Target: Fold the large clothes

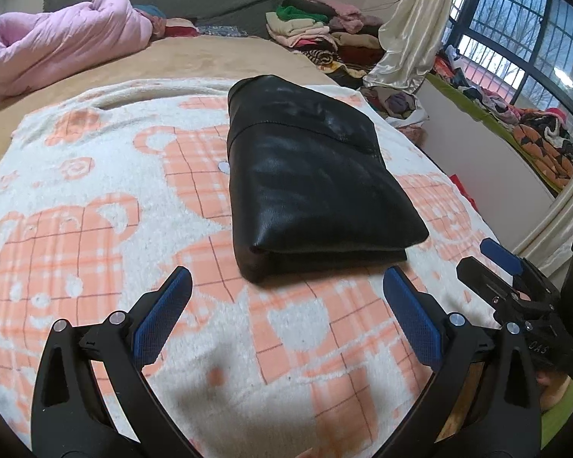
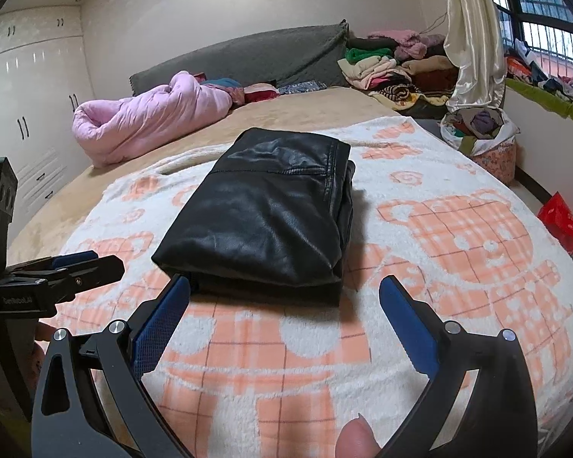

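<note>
— Where's the garment?

— The black leather garment (image 1: pixel 309 175) lies folded into a thick rectangle on the bear-print blanket (image 1: pixel 95 236) covering the bed, just ahead of both claws.

— And the claws?

— The left claw (image 1: pixel 286 316) is spread wide, empty, above the blanket. The right claw (image 2: pixel 284 316) is spread too, gripping nothing, its left finger (image 2: pixel 164 320) just beside the garment's near edge.

— Anything else?

— A pink quilt (image 2: pixel 149 118) sits farther back.

The left gripper (image 1: pixel 286 294) has its blue-padded fingers (image 1: pixel 160 320) spread wide with nothing between them. The right gripper (image 2: pixel 284 301) is likewise spread wide and empty; a fingertip (image 2: pixel 357 439) shows behind its fingers.
</note>
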Tool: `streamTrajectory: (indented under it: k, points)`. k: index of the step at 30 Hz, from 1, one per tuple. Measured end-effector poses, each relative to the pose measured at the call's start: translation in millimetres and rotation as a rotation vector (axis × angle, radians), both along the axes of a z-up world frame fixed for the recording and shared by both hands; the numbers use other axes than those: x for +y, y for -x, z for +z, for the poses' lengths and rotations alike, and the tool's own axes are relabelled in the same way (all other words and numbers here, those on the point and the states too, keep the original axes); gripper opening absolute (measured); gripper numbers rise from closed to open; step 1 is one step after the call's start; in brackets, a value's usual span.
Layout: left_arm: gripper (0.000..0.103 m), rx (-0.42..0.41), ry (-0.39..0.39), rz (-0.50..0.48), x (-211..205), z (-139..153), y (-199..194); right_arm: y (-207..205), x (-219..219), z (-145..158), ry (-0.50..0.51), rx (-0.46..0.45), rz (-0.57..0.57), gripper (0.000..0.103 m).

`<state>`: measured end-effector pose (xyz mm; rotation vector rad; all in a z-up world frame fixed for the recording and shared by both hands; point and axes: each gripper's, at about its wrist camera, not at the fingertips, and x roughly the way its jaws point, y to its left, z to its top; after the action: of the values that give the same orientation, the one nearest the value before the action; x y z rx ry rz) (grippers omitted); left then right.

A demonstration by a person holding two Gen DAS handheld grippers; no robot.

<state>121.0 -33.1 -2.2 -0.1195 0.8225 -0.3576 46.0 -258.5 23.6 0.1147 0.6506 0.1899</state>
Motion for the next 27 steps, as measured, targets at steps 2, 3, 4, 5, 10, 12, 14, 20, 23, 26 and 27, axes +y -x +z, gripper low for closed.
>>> streamTrajectory:
  k: [2, 3, 4, 5, 10, 12, 14, 20, 23, 26, 27]
  points:
    - [0.094, -0.012, 0.000, 0.011, 0.8, -1.0, 5.2, 3.6, 1.1, -1.6, 0.000, 0.000, 0.000, 0.099]
    - [0.094, -0.020, 0.003, 0.020, 1.6, -1.6, 7.7, 5.8, 2.0, -2.5, 0.002, 0.000, 0.002, 0.099]
    - [0.094, -0.023, 0.007, 0.023, 2.2, -2.1, 9.7, 7.5, 2.8, -3.6, 0.004, 0.001, 0.005, 0.099]
    - [0.094, -0.026, 0.010, 0.024, 2.7, -2.6, 11.4, 9.3, 4.4, -4.9, 0.007, 0.005, 0.010, 0.099]
    - [0.094, -0.037, -0.008, 0.033, 4.8, -7.4, 18.7, 18.3, 7.1, -7.4, 0.021, -0.015, 0.013, 0.099]
    - [0.094, -0.047, -0.023, 0.046, 4.9, -8.0, 23.2, 20.4, 7.1, -7.9, 0.025, -0.022, 0.008, 0.099]
    - [0.094, -0.043, -0.018, 0.050, 6.1, -10.2, 25.9, 23.4, 6.3, -9.6, 0.027, -0.027, 0.001, 0.099]
    - [0.094, -0.049, -0.037, 0.043, 4.8, -13.1, 29.2, 31.4, 7.8, -14.1, 0.050, -0.046, -0.002, 0.099]
    - [0.094, -0.043, -0.030, 0.048, 5.3, -14.7, 29.3, 33.4, 7.5, -14.9, 0.055, -0.051, -0.011, 0.099]
    - [0.094, -0.047, -0.037, 0.054, 6.5, -13.8, 29.0, 35.9, 7.2, -16.1, 0.067, -0.054, -0.013, 0.099]
    - [0.094, -0.047, -0.037, 0.058, 6.3, -13.8, 30.1, 36.3, 7.0, -16.6, 0.068, -0.054, -0.013, 0.099]
